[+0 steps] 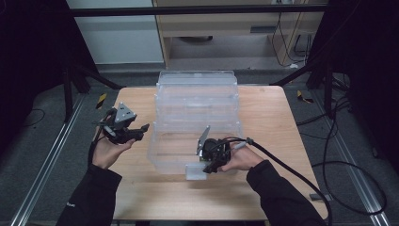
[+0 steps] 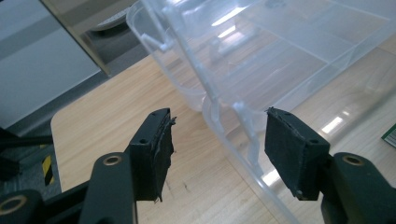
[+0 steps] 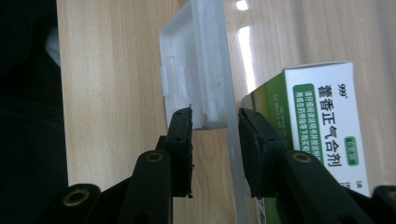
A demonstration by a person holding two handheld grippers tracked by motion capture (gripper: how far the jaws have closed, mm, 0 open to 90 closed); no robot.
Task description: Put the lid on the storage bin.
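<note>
Clear plastic storage box (image 1: 197,117), lid open, mid-table; holds a green-and-white medicine carton (image 3: 322,126). Right gripper (image 1: 211,165) clamped on the box's front latch (image 3: 196,79). Left gripper (image 1: 139,134), jaws apart, nothing between, beside the box's left wall.

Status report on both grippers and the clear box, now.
Left gripper open, off the clear box. Right gripper astride the front latch, contact unclear. Green-and-white carton inside. Nothing in the way.
</note>
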